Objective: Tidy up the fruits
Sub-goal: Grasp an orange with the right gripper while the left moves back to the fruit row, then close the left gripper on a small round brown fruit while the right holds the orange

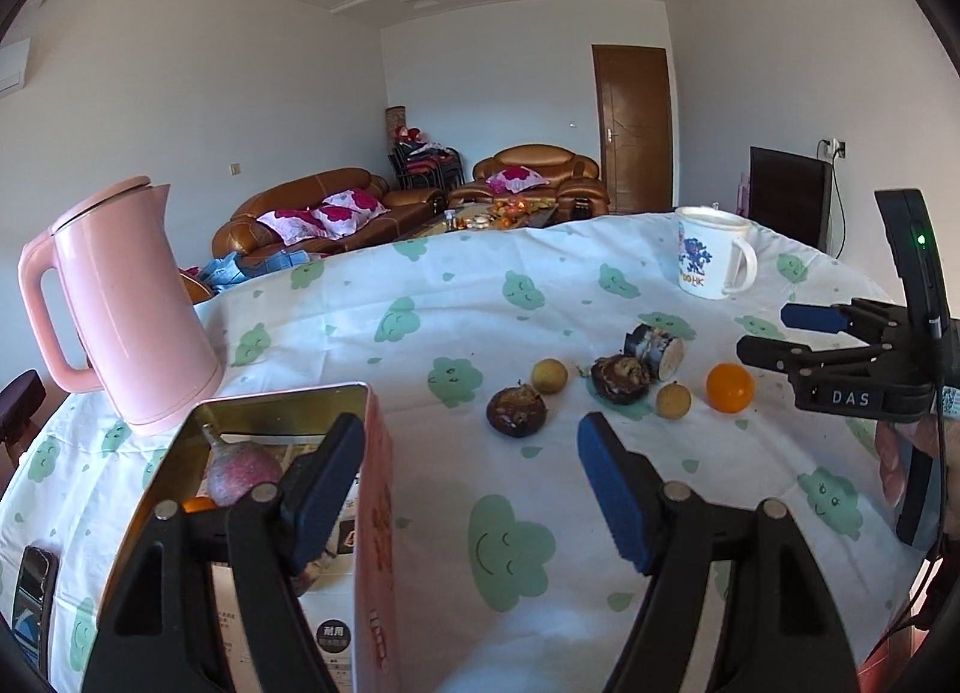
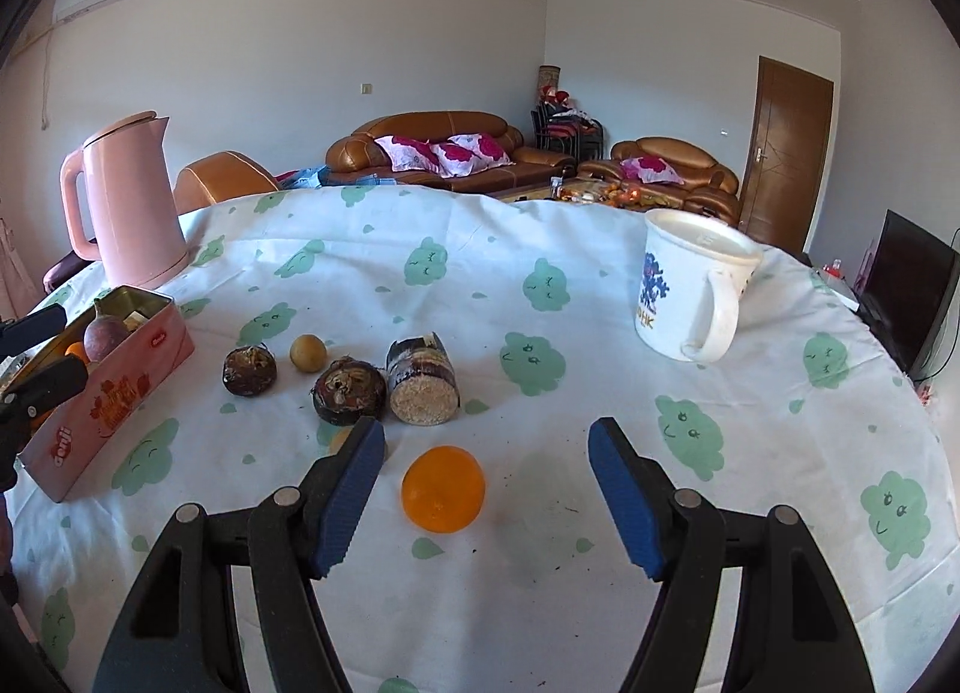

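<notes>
An orange [image 2: 443,488] lies on the cloth between the spread fingers of my right gripper [image 2: 487,483], nearer the left pad and untouched. Beyond it sit two dark wrinkled fruits [image 2: 250,371] [image 2: 350,391], a small tan fruit [image 2: 308,353] and a cut dark-skinned piece [image 2: 423,387]. A second tan fruit [image 1: 673,400] shows in the left wrist view. The open pink tin [image 1: 372,513] holds a purple fruit [image 1: 243,471] and something orange. My left gripper [image 1: 474,483] stands open and empty, its left finger over the tin.
A pink kettle [image 1: 120,303] stands behind the tin at the table's left. A white printed mug [image 2: 690,285] sits at the far right. A phone [image 1: 33,591] lies near the left table edge. A person's hand [image 1: 894,453] holds the right gripper [image 1: 780,336].
</notes>
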The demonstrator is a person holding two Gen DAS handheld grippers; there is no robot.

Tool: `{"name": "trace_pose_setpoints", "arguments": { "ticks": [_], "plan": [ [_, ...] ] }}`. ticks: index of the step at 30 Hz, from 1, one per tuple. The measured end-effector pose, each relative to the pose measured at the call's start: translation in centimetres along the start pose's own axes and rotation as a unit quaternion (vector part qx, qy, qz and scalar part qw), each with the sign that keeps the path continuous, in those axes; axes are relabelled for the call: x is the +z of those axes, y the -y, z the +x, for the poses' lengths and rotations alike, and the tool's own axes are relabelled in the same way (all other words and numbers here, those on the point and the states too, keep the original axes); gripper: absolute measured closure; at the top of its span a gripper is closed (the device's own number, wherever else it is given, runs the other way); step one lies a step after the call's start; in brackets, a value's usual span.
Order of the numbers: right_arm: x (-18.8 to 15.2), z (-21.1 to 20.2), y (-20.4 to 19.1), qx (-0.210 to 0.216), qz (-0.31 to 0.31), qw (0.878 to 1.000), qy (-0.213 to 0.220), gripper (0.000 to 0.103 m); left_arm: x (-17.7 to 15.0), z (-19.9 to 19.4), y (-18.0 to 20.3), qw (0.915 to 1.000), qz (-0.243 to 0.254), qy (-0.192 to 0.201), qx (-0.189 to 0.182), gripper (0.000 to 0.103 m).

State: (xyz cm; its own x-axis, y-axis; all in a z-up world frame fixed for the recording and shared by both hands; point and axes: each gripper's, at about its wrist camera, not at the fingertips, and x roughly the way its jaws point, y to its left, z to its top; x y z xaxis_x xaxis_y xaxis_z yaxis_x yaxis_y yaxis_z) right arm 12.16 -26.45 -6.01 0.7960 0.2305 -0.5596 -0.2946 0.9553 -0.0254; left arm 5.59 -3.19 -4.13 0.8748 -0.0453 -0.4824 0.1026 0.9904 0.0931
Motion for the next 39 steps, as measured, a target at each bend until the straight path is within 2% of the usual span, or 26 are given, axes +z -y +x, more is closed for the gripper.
{"name": "trace_pose_setpoints", "arguments": {
  "ticks": [3,8,11,15,22,28,30,32,35,39],
  "plan": [
    [0.0,0.7,-0.1,0.011,-0.001,1.0,-0.015,0.047,0.2,0.5,0.5,1.0,0.004,-0.006,-0.005,0.027],
    [-0.1,1.9,-0.4,0.029,-0.01,0.999,-0.045,0.047,0.4,1.1,1.3,0.9998,0.013,-0.01,-0.01,0.027],
    [-0.1,2.8,-0.7,0.039,-0.014,0.997,-0.066,0.059,0.4,1.2,1.7,0.9997,0.017,-0.012,-0.011,0.027],
    [-0.4,4.2,-0.9,0.05,-0.014,0.993,-0.102,0.064,0.3,1.8,2.0,0.9995,0.019,-0.02,-0.015,0.027],
    [-0.4,3.5,-0.6,0.047,-0.009,0.995,-0.087,0.065,0.6,3.1,3.2,0.9987,0.021,-0.035,-0.03,0.027],
    [-0.3,2.4,0.9,-0.018,0.025,0.998,-0.063,0.065,1.3,5.1,5.7,0.9959,0.026,-0.063,-0.06,0.027],
    [-0.2,2.4,1.2,-0.022,0.029,0.997,-0.061,0.065,1.5,6.0,6.7,0.9942,0.029,-0.075,-0.072,0.029],
    [-0.2,2.4,1.6,-0.02,0.04,0.997,-0.062,0.065,1.7,6.9,7.7,0.992,0.033,-0.09,-0.082,0.04],
    [-0.3,2.3,2.4,-0.014,0.057,0.997,-0.059,0.065,1.9,8.1,9.1,0.9881,0.035,-0.109,-0.103,0.051],
    [-0.3,1.9,2.6,-0.017,0.064,0.997,-0.05,0.065,2.0,9.0,10.7,0.9849,0.042,-0.123,-0.114,0.053]
  ]
}}
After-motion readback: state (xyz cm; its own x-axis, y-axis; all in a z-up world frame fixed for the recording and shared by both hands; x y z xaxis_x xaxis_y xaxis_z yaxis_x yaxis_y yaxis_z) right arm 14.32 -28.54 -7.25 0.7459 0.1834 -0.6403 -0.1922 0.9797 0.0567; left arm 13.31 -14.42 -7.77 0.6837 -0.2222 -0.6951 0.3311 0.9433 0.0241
